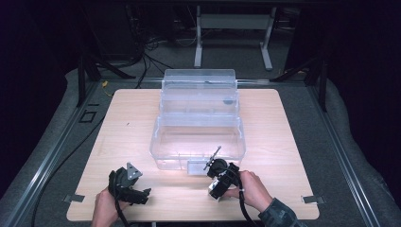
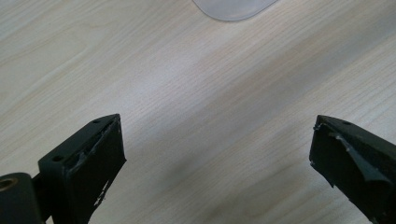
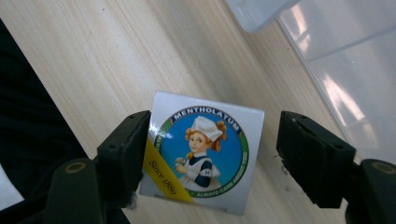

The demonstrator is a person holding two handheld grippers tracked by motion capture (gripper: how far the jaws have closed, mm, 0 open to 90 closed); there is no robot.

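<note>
A small white Mentholatum box (image 3: 203,156), printed with a nurse in a blue circle, lies on the wooden table between the jaws of my right gripper (image 3: 212,149). One jaw sits against the box's edge and the other stands a little off it, so the gripper is open around the box. In the high view the right gripper (image 1: 218,182) points down just in front of the clear plastic bin (image 1: 198,137). My left gripper (image 2: 217,149) is open over bare wood, and it rests at the table's front left (image 1: 135,189).
The clear bin's lid (image 1: 198,90) stands open behind it at the table's middle. The bin's wall (image 3: 345,70) lies close to the box, and a clear plastic edge (image 2: 233,9) shows ahead of the left gripper. A white metal frame (image 1: 234,28) stands on the floor beyond.
</note>
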